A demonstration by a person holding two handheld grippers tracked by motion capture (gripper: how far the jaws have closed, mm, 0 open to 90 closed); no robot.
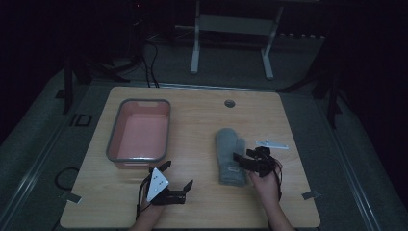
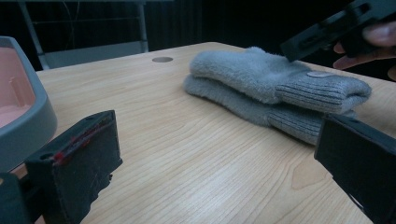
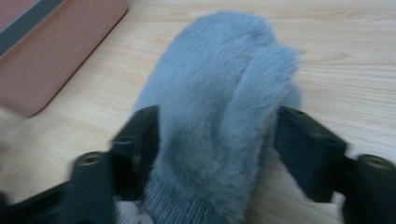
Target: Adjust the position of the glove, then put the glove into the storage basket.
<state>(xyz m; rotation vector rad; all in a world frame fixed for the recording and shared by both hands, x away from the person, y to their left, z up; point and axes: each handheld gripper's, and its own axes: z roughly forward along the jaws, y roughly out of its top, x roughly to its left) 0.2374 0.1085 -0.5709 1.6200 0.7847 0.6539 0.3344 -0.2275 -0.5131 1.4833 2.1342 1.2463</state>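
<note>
Lying on the wooden table [image 1: 202, 115], right of centre, a grey mitten pair [image 1: 229, 155] sits stacked, one mitten on top of the other, fluffy ends far and ribbed cuffs near. The right gripper [image 1: 246, 157] is at the pair's right side, near the cuffs, held by a hand [image 1: 266, 185] that comes in from the near edge. In the right gripper view its two black jaws stand one on each side of the mittens [image 3: 219, 121], close against the fluff, with the cuff between them; that view is blurred, so I cannot tell whether they press or only bracket it.

The left gripper [image 1: 178, 174] rests low at the near edge, left of the mittens and well apart from them, its grey plate on top. Its jaws are spread wide with bare table between them, as the left gripper view shows, and the mittens [image 2: 271, 91] lie beyond.

A pink tub [image 1: 139, 132] with a grey rim stands at the left, just beyond the left gripper. A small pale strip [image 1: 272, 144] lies right of the mittens, beyond the right gripper. A round hole [image 1: 229, 103] sits near the table's far edge.
</note>
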